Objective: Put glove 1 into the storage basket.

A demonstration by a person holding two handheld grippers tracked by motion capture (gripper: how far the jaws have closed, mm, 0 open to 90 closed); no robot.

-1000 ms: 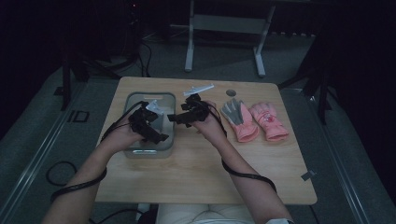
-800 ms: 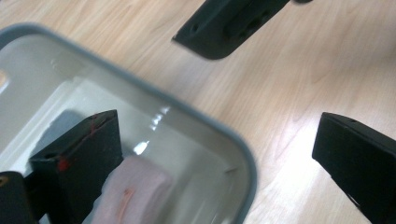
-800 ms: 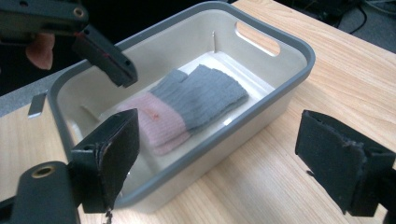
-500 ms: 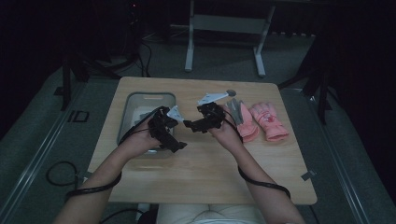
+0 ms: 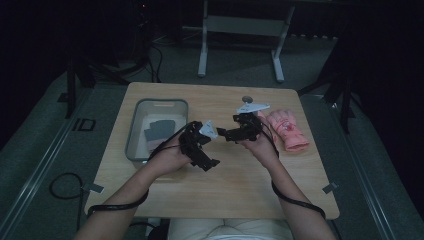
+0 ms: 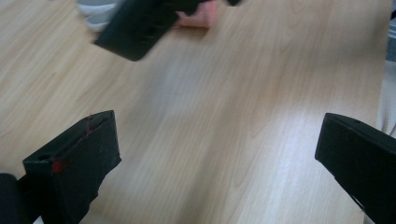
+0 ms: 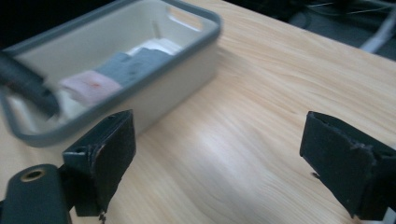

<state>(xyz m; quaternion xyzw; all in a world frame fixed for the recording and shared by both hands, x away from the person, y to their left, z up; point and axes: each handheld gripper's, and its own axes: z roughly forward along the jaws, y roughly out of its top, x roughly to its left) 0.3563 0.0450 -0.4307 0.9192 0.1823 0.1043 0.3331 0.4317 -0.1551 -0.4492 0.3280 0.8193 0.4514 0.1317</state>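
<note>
A grey glove (image 5: 159,131) with a pink cuff (image 7: 88,86) lies in the grey bin (image 5: 135,125) on the table's left; the right gripper view shows the same glove (image 7: 135,65) in the bin (image 7: 196,32). A pink glove (image 5: 289,131) lies flat on the right side of the table. My left gripper (image 5: 210,147) hovers over the table's middle, just right of the bin. Its jaws have just been opening and stand wide, with bare wood between them (image 6: 215,135). My right gripper (image 5: 225,134) faces it from the right, open and holding nothing (image 7: 219,140).
The wooden table (image 5: 225,190) has free room in front of the hands. A small round object (image 5: 246,99) sits near its far edge. One jaw of the right gripper (image 6: 140,28) crosses the top of the left gripper view, with the pink glove (image 6: 198,16) behind it.
Both hands have moved right, from over the bin to the table's middle. The left gripper has left the bin, and the glove inside now lies uncovered.
</note>
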